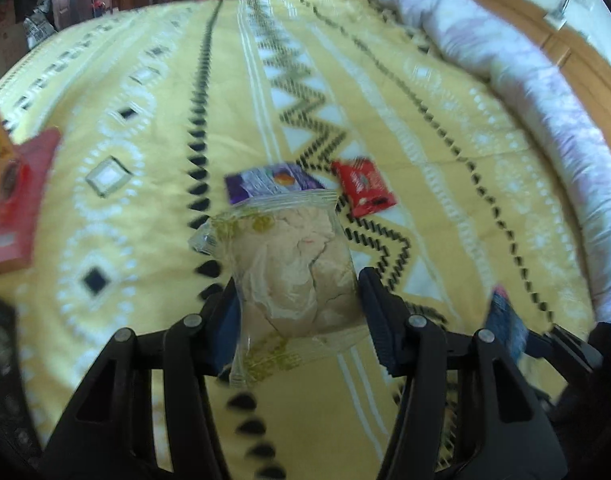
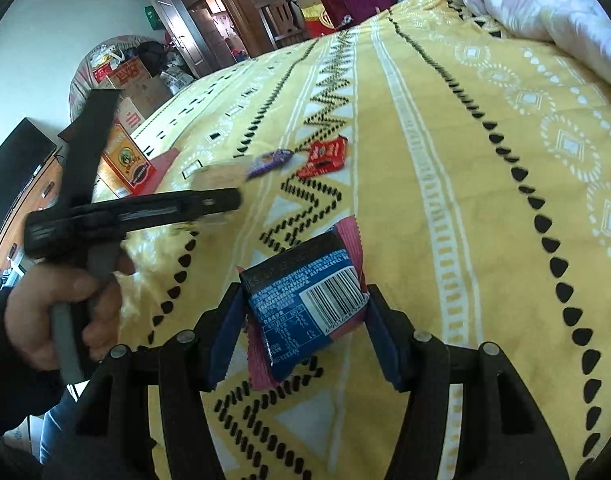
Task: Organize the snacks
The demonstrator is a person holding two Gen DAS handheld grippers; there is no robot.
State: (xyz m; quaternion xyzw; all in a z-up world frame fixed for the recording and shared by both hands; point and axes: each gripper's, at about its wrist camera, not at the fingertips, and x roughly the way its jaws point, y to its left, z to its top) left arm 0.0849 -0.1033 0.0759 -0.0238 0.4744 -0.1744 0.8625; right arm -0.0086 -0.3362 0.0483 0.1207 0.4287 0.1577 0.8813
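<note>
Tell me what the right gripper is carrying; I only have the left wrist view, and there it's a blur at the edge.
Observer: The right gripper is clamped on a dark blue packet with pink crimped ends, barcode facing the camera.
Operator: Say what's behind my left gripper.
Observer: A hand wraps its grey handle.

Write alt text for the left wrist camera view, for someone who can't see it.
The left gripper clamps a clear packet of pale pastry above a yellow patterned bedspread. Beyond it lie a purple snack packet and a red one.
</note>
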